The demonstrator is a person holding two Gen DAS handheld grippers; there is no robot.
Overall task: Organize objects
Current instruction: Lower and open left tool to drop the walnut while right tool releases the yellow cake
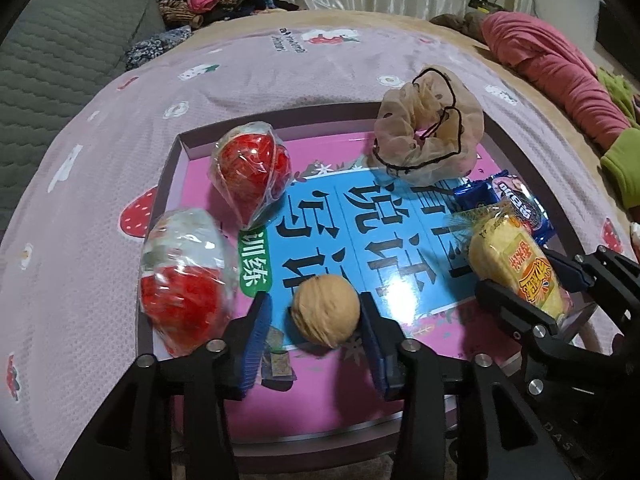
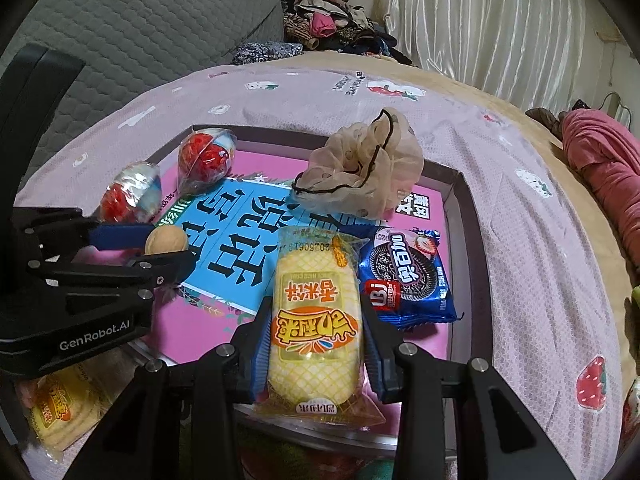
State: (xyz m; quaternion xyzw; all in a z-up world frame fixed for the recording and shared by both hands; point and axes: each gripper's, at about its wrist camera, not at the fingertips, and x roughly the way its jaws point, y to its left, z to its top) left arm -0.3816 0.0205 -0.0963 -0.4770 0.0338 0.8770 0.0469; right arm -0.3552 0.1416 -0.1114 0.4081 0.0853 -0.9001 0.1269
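Observation:
A shallow tray [image 1: 280, 125] with a pink and blue printed floor lies on the pink bedspread. A walnut [image 1: 325, 310] rests on its near part between the pads of my left gripper [image 1: 314, 301], which is open: a gap shows on the walnut's left side. In the right wrist view the same walnut [image 2: 166, 240] sits between that gripper's fingers. My right gripper [image 2: 317, 312] is shut on a yellow rice-cracker packet [image 2: 316, 280], held lengthwise over the tray's near right edge. That packet [image 1: 508, 248] also shows at the right of the left wrist view.
In the tray lie two red sweets in clear wrap [image 1: 250, 172] [image 1: 184, 280], a beige scrunchie [image 1: 428, 132] and a blue cookie packet [image 2: 408, 276]. A second yellow packet [image 2: 60, 412] lies outside, near left. A pink garment [image 1: 552, 76] and a grey quilted cushion [image 1: 60, 60] flank the bedspread.

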